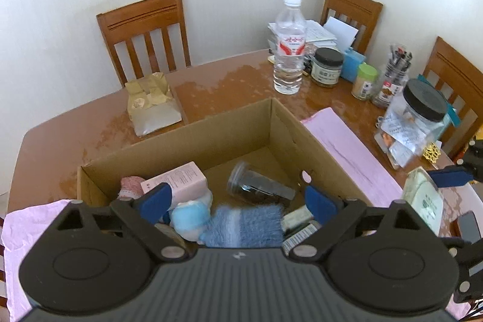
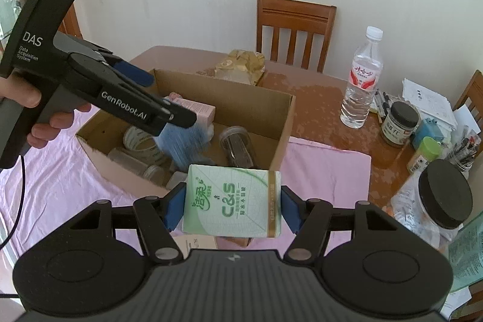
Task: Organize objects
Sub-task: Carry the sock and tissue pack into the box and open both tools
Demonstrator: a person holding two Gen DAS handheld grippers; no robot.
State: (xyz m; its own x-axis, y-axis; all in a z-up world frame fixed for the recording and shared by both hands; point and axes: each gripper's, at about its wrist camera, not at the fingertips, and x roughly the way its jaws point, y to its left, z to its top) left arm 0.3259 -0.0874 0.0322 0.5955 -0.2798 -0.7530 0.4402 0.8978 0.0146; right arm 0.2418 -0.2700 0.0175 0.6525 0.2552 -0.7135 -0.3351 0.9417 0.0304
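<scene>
An open cardboard box [image 1: 211, 138] [image 2: 283, 116] stands on the table. It holds a pink carton [image 1: 178, 181], a clear jar lying on its side [image 1: 256, 186], a fuzzy blue cloth [image 1: 247, 224] [image 2: 184, 147], a light blue plush toy [image 1: 191, 216] and tape rolls [image 2: 140, 141]. My left gripper [image 1: 238, 202] hangs open over the box, with the blue cloth right under its fingers. My right gripper [image 2: 232, 207] is shut on a green and white tissue pack [image 2: 232, 201] [image 1: 424, 201], held near the box's front right corner.
A pink cloth [image 2: 326, 171] covers the table under the box. A water bottle [image 1: 289, 47], several jars [image 1: 327, 67], a black-lidded clear jar [image 1: 419, 110], papers and a gold-brown bag [image 1: 151, 101] stand on the wooden table. Chairs [image 1: 145, 32] line the far wall.
</scene>
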